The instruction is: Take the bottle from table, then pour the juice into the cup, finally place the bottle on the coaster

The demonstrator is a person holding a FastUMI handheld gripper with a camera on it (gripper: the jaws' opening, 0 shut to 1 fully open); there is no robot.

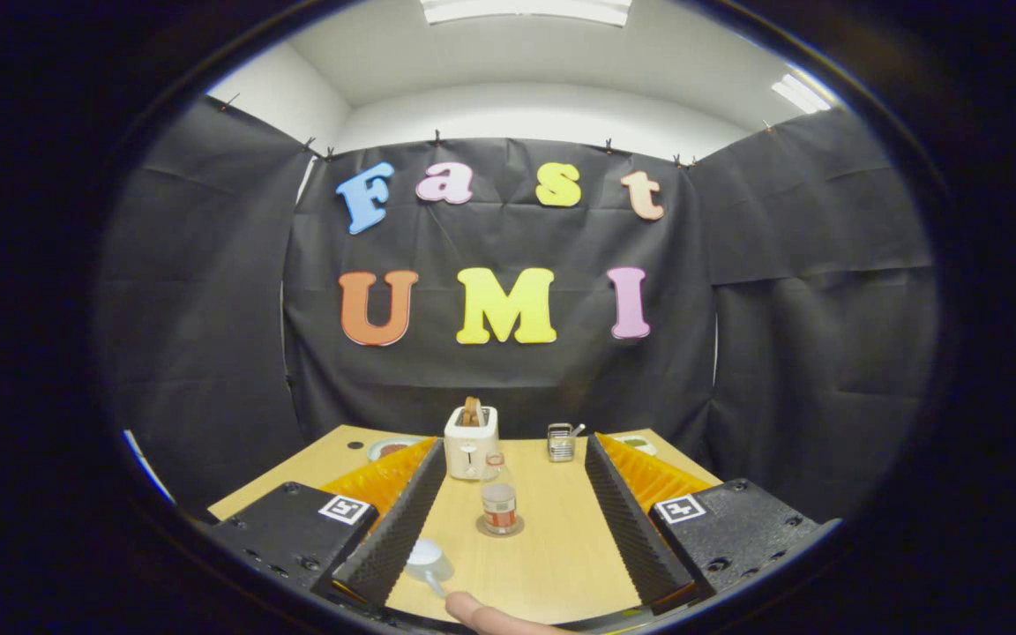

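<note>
A small clear bottle (499,498) with a red band stands upright on a round coaster (500,528) in the middle of the wooden table (552,556). It sits between my two fingers, apart from both. My gripper (515,444) is open wide with nothing between its pads. A white cup (426,559) with a handle rests on the table close to the inner side of the left finger, nearer to me than the bottle. I cannot tell what the cup holds.
A white toaster (471,442) with bread in it stands just behind the bottle. A small metal rack (561,444) is to its right. Plates (388,448) lie at the table's far corners. A person's fingertip (483,615) shows at the near edge.
</note>
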